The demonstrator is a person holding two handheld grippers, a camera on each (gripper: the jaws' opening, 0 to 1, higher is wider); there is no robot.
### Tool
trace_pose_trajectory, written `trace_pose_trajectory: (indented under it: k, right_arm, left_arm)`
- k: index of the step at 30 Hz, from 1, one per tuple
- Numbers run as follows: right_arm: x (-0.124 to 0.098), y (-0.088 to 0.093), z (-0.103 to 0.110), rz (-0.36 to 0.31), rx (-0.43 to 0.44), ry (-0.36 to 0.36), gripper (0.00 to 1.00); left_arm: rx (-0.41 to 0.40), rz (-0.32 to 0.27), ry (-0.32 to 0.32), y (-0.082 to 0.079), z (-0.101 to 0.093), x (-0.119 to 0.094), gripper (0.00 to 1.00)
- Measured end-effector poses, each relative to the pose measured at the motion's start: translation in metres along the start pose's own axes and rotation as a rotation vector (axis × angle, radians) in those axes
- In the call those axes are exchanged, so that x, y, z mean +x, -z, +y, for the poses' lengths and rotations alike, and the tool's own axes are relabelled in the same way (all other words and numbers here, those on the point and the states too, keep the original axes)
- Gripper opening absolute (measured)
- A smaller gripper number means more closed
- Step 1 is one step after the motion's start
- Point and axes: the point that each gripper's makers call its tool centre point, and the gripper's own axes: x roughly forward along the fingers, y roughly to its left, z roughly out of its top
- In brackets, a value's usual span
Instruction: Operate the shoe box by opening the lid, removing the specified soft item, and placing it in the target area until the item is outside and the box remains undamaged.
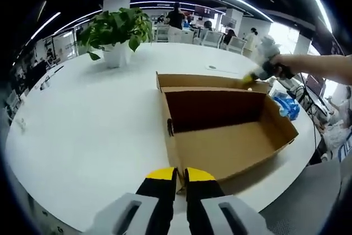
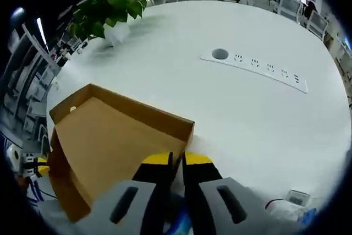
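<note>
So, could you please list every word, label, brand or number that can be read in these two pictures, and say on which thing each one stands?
There is no text that can be read.
The cardboard box shows plain brown surfaces, with no print or label.
The socket strip set in the white table has only outlet holes; any marks there are too small to read.
The white pot of the plant is plain.
The blue pack beside the box is too blurred to read.
</note>
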Motion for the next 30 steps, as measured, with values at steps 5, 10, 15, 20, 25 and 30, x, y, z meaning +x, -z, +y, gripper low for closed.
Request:
trace_pose_trajectory:
  k: [5,10,15,20,25,30]
  right_arm:
    - [-0.007,-0.003,0.000,-0.013,-0.008,0.012,0.04]
    - [-0.016,-0.008,0.001,-0.040,-0.016,0.023,0.03]
    - [-0.027,-0.015,0.002,-0.072,-0.006,0.022,0.02]
    - [-0.039,-0.022,0.005,-0.107,0.007,0.019,0.01]
    - [-0.051,-0.026,0.010,-0.139,-0.009,0.012,0.01]
    - [-0.065,-0.032,0.015,-0.176,-0.029,0.008,0.01]
  left_arm:
    - [-0.009,-0.001,-0.004,-0.001,0.000,0.001,0.05]
    - [0.000,0.006,-0.010,-0.002,0.001,0.002,0.05]
    - [-0.009,0.004,-0.015,-0.002,0.001,0.003,0.04]
    - [-0.018,0.002,-0.021,-0.002,0.002,0.003,0.04]
    - [-0.017,0.003,-0.024,-0.001,0.002,0.003,0.04]
    - [-0.023,0.000,-0.027,-0.001,0.002,0.003,0.04]
